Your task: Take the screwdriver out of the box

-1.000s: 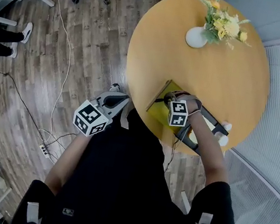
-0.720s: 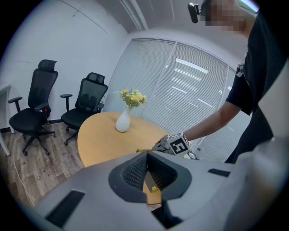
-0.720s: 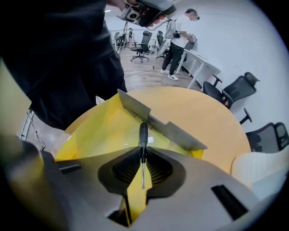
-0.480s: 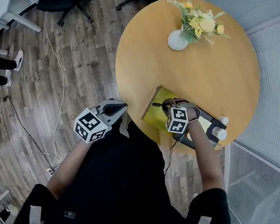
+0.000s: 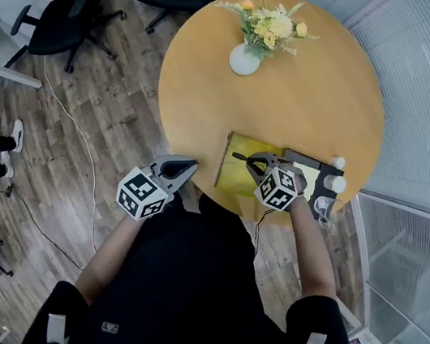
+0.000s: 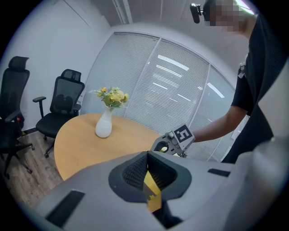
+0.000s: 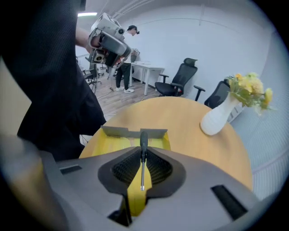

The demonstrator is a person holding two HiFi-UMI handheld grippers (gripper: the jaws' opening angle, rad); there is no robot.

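Observation:
My right gripper (image 5: 258, 163) (image 7: 142, 152) is shut on the screwdriver (image 7: 143, 153). Its thin metal shaft lies between the pads and its black handle (image 5: 242, 157) sticks out ahead of the jaws. The gripper hangs above the open yellow box (image 5: 236, 176) (image 7: 118, 140), which lies near the front edge of the round wooden table (image 5: 312, 85). My left gripper (image 5: 180, 169) (image 6: 146, 159) is shut with nothing in it. It hovers off the table's front edge, left of the box. The left gripper view shows the right gripper's marker cube (image 6: 182, 135) over the table.
A white vase of yellow flowers (image 5: 246, 57) (image 7: 220, 117) (image 6: 104, 125) stands at the table's far side. A dark tray with two white round objects (image 5: 325, 181) lies right of the box. Office chairs (image 5: 69, 18) and a floor cable (image 5: 75, 126) are to the left.
My right gripper has risen from the box with the screwdriver and rolled its wrist. The left gripper has drifted a little toward the table edge.

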